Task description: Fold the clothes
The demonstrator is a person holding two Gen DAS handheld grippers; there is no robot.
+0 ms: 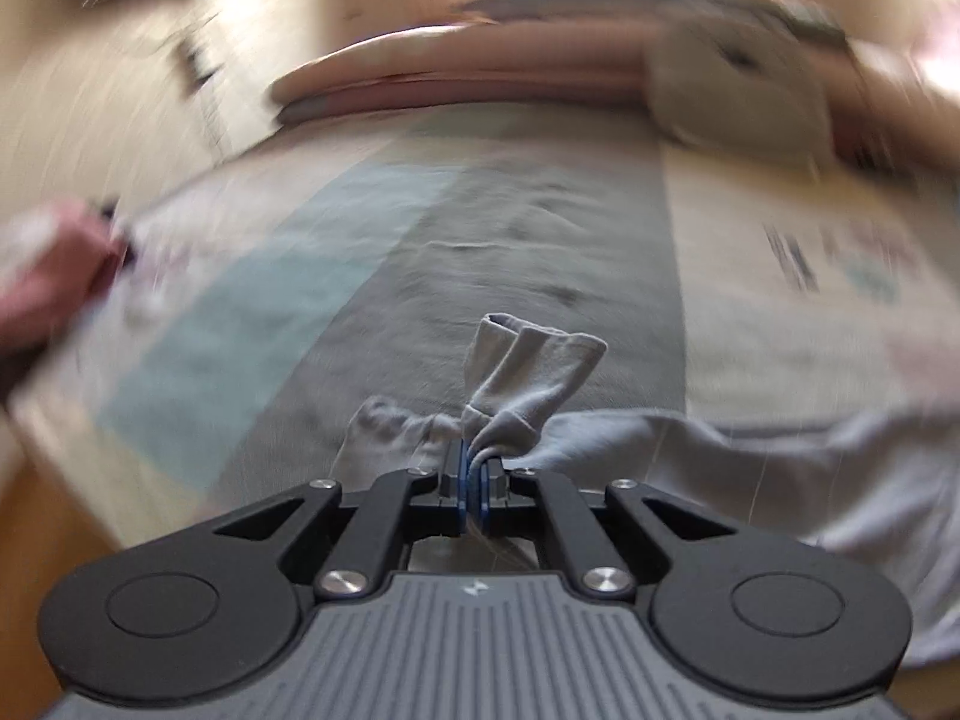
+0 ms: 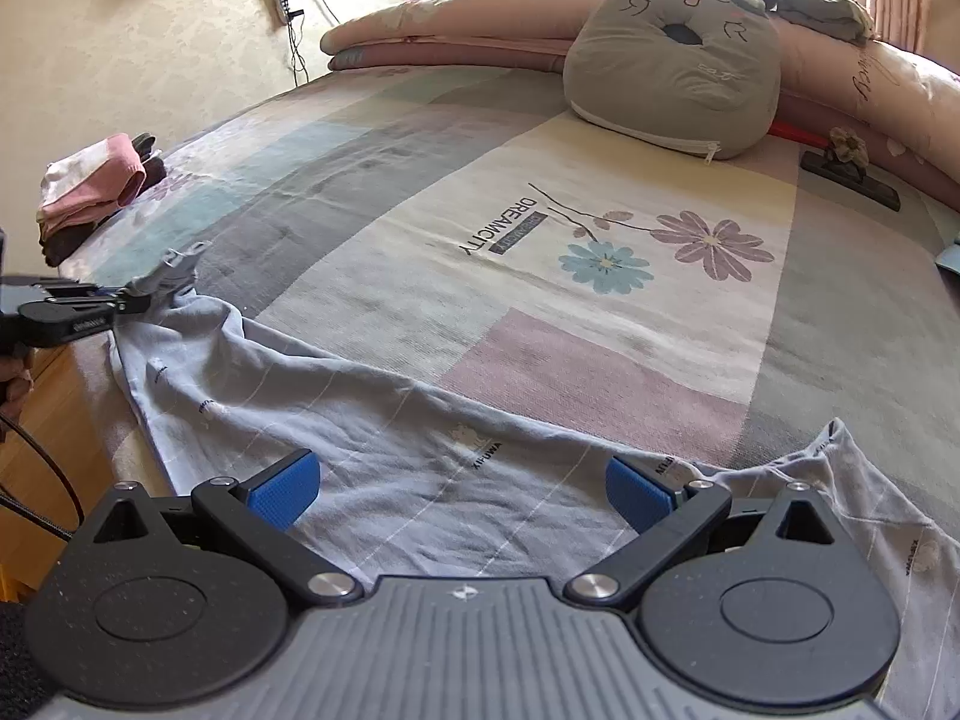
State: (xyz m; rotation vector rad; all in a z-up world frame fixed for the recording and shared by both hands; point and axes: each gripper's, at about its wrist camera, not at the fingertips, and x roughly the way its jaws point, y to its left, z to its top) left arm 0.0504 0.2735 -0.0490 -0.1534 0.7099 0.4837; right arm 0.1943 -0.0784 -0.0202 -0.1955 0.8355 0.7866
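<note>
A pale blue-grey garment point(image 2: 420, 468) with thin white lines and small printed logos lies spread along the near edge of the bed. My left gripper point(image 1: 475, 471) is shut on a bunched corner of the garment point(image 1: 528, 384), which sticks up past the blue pads. It also shows in the right wrist view point(image 2: 129, 300), at the garment's left end by the bed edge. My right gripper point(image 2: 462, 489) is open, its blue pads point(image 2: 282, 492) wide apart just above the middle of the garment, holding nothing.
The bed sheet point(image 2: 600, 228) has coloured blocks and flower prints. A stack of folded pink, white and dark clothes point(image 2: 96, 186) sits at the left edge. A grey cat-face cushion point(image 2: 672, 66) and pink quilts point(image 2: 456, 36) lie at the far end. A dark flat object point(image 2: 852, 177) lies at the right.
</note>
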